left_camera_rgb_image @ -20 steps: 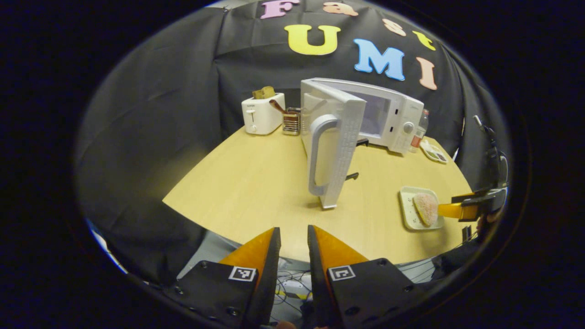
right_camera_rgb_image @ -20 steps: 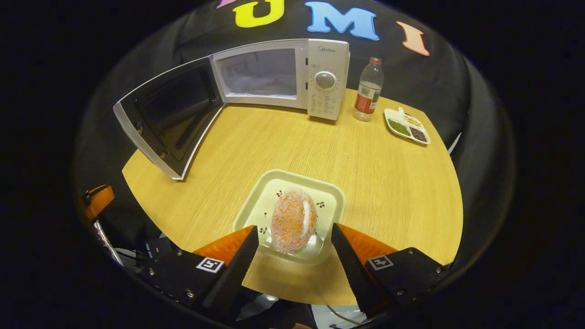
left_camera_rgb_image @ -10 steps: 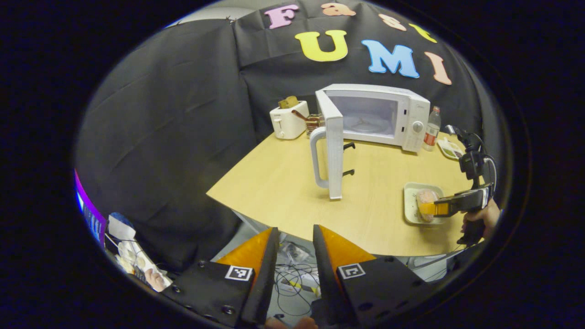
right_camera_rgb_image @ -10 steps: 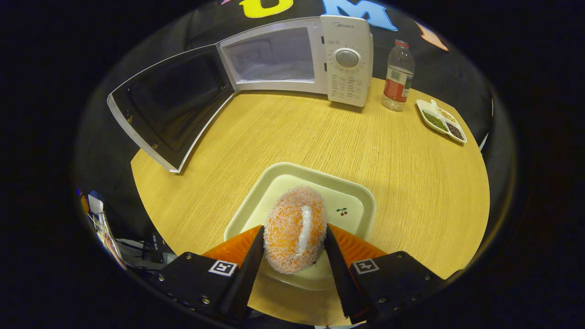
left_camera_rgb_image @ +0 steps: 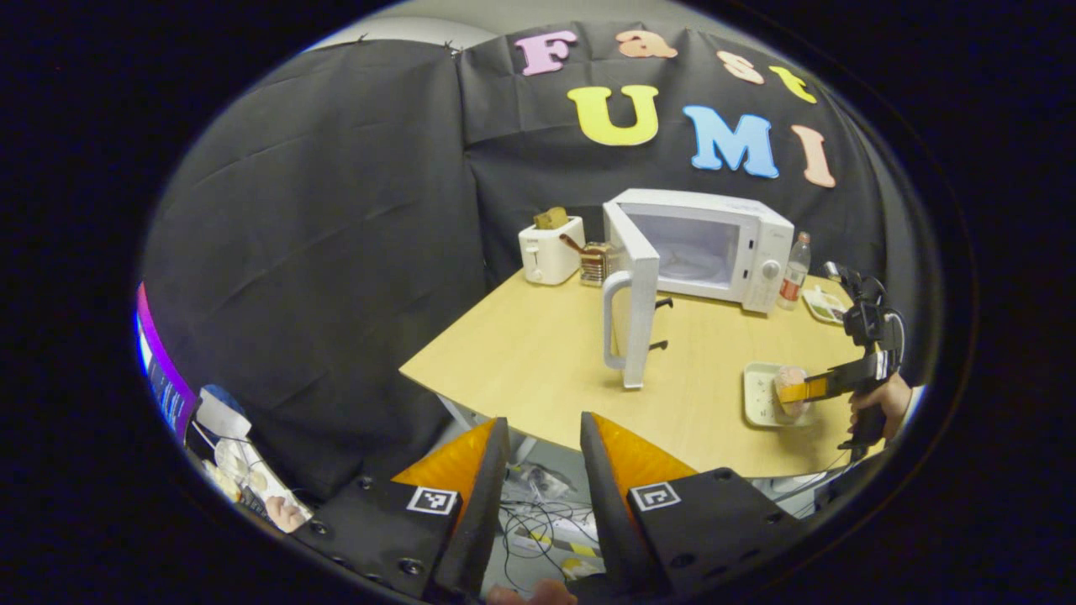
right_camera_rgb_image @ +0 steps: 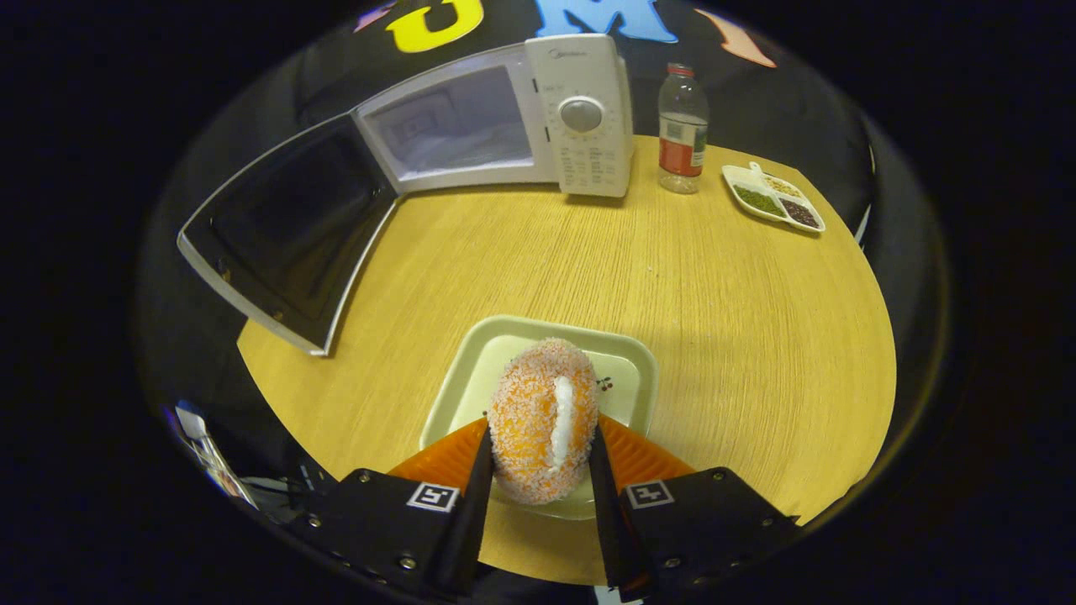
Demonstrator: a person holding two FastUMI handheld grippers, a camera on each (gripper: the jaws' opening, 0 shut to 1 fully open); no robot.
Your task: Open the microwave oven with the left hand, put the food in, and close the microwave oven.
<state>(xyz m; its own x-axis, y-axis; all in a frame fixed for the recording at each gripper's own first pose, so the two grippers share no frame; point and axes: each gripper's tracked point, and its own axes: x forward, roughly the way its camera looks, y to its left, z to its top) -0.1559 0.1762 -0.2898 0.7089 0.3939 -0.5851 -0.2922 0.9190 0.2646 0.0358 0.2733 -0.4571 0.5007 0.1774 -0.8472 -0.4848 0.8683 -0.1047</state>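
The white microwave (right_camera_rgb_image: 504,118) stands at the back of the round wooden table (right_camera_rgb_image: 672,294), its door (right_camera_rgb_image: 277,227) swung wide open to the left and its cavity empty. My right gripper (right_camera_rgb_image: 538,454) is shut on the food (right_camera_rgb_image: 544,418), an orange sugar-coated bun with a white stripe, held just over a pale square plate (right_camera_rgb_image: 626,370). In the left gripper view, my left gripper (left_camera_rgb_image: 542,470) hangs off the table's near edge, slightly open with nothing between its fingers. From there the microwave (left_camera_rgb_image: 714,244), its door (left_camera_rgb_image: 635,319) and the right gripper (left_camera_rgb_image: 807,391) with the bun show farther off.
A water bottle (right_camera_rgb_image: 683,126) and a divided dish of beans (right_camera_rgb_image: 773,197) sit right of the microwave. A white toaster (left_camera_rgb_image: 551,250) and a small rack (left_camera_rgb_image: 594,260) stand left of it. Cables (left_camera_rgb_image: 538,521) lie on the floor below the table edge.
My right gripper has shut on the bun and raised it slightly over the plate. My left gripper has drawn back from the open door, past the table edge.
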